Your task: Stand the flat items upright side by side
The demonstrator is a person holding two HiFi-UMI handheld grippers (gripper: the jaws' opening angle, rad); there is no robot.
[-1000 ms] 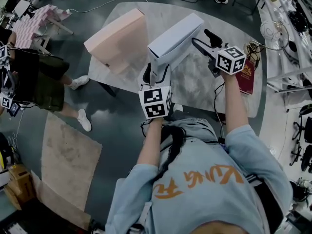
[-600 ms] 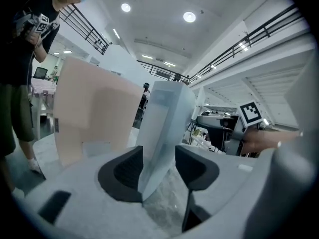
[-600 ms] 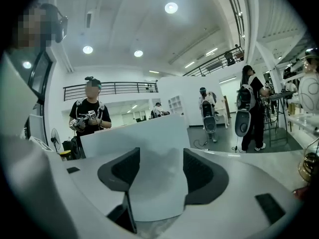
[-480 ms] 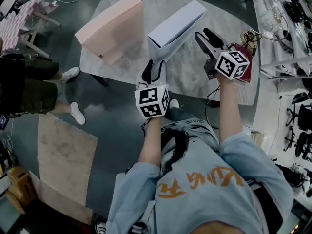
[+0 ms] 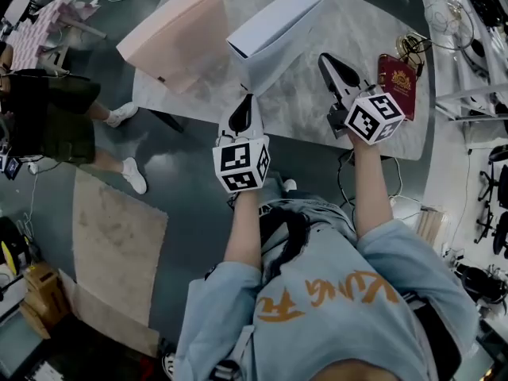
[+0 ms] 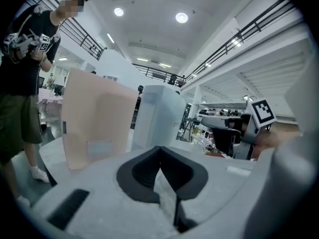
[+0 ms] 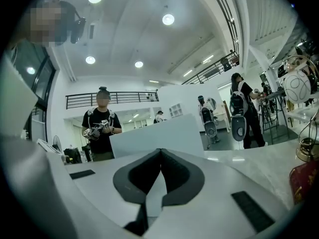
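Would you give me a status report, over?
Left tool, right tool just closed, empty. Pink box, white box upright, side by side. Red booklet lies apart.

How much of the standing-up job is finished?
Done: the pink box and the white box stand upright side by side on the table. In hand: nothing; the left gripper and right gripper have just closed empty, clear of both. Left: maybe the red booklet lying flat near the right gripper, if it counts.

pink box [image 5: 171, 36], white box [image 5: 278, 28], both upright, side by side
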